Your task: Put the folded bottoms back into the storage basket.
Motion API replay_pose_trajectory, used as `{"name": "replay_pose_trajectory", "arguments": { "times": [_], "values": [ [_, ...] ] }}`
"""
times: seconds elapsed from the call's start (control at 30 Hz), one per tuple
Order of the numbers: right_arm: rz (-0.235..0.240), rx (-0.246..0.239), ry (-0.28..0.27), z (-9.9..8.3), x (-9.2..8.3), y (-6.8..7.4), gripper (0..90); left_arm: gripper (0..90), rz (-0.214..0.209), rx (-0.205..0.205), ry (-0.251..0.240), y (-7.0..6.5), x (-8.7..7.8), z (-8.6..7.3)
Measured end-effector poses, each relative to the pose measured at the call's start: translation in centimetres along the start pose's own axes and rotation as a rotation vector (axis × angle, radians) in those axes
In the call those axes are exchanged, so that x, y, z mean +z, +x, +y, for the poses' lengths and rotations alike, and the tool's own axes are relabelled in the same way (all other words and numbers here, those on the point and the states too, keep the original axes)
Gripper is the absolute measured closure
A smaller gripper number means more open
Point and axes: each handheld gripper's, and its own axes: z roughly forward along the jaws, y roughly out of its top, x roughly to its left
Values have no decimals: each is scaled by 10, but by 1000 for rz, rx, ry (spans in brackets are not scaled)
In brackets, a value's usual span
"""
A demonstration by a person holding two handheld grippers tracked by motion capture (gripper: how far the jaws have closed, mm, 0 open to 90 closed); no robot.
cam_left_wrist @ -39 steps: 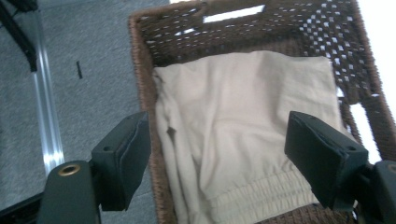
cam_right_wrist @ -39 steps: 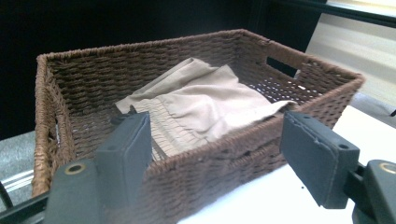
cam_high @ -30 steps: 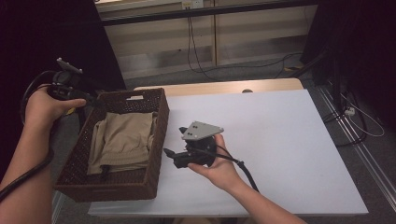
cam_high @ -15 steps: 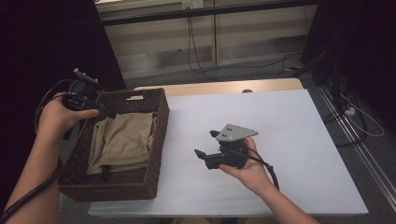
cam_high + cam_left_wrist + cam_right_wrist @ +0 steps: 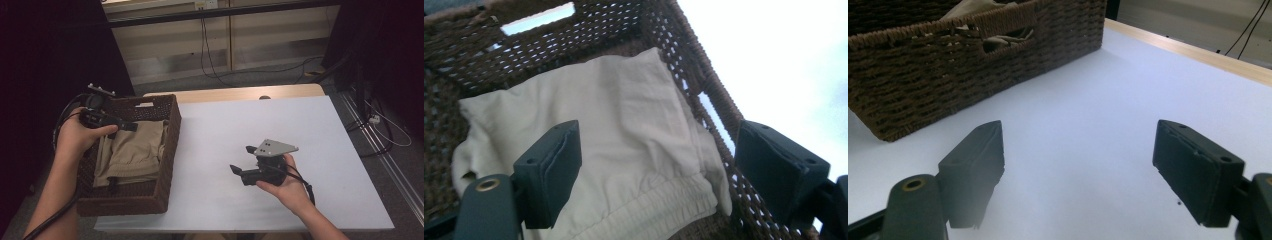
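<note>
Your left gripper (image 5: 131,126) hangs over the far-left corner of the wicker basket (image 5: 167,150), jaws spread wide with nothing between them. Below lies the beige cloth (image 5: 131,152), folded loosely inside the basket, its gathered hem towards you. Judgement: the step in hand is a pick from the basket. Lower straight onto a raised fold near the middle, clear of the wicker wall, and pinch several layers so it lifts whole. Your right gripper (image 5: 242,161) sits low over the bare white table (image 5: 215,130), well apart from the basket, jaws wide and empty. Keep it there, ready to take a free edge.
</note>
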Motion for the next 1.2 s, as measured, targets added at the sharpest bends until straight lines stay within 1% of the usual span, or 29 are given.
{"name": "replay_pose_trajectory", "arguments": {
  "times": [0.07, 0.17, 0.2, 0.23, 0.33, 0.4, 0.43, 0.47, 0.5, 0.53, 0.63, 0.77, 0.87, 0.93, 1.07, 1.13, 1.17, 1.2],
  "values": [
    [-7, 6, 10, -5, -3, -4, 202, 191, -18, 0, -18, -2, 2, -2],
    [-7, 13, 32, -12, -7, -9, 202, 190, -31, 5, -50, -7, 5, -5],
    [-10, 13, 37, -14, -8, -10, 201, 189, -34, 2, -70, -9, 6, -7],
    [-16, 17, 44, -18, -10, -13, 201, 189, -41, 2, -79, -10, 7, -8],
    [-22, 28, 57, -25, -14, -18, 200, 189, -49, 13, -134, -15, 9, -11],
    [-25, 32, 61, -28, -17, -20, 200, 184, -64, 19, -163, -19, 10, -13],
    [-30, 35, 62, -30, -19, -21, 200, 183, -72, 18, -174, -21, 11, -14],
    [-31, 37, 62, -31, -20, -22, 200, 180, -77, 31, -183, -23, 11, -16],
    [-34, 41, 63, -34, -22, -24, 200, 177, -79, 28, -201, -25, 12, -18],
    [-38, 42, 66, -36, -24, -25, 199, 176, -89, 38, -204, -26, 12, -19],
    [-46, 51, 69, -41, -29, -28, 200, 175, -111, 29, -267, -30, 12, -25],
    [-55, 57, 76, -47, -34, -32, 200, 172, -126, 12, -342, -35, 11, -33],
    [-62, 59, 80, -51, -37, -33, 200, 171, -143, 4, -390, -39, 10, -39],
    [-63, 59, 83, -53, -39, -34, 200, 170, -144, 7, -411, -43, 11, -43],
    [-66, 64, 87, -58, -42, -35, 198, 169, -190, -15, -480, -51, 13, -53],
    [-69, 63, 94, -60, -44, -36, 197, 168, -185, -1, -493, -56, 14, -55],
    [-71, 65, 95, -61, -46, -36, 196, 165, -188, -5, -507, -58, 14, -57],
    [-74, 67, 95, -63, -47, -37, 195, 160, -202, -10, -529, -60, 13, -60]
  ]
}}
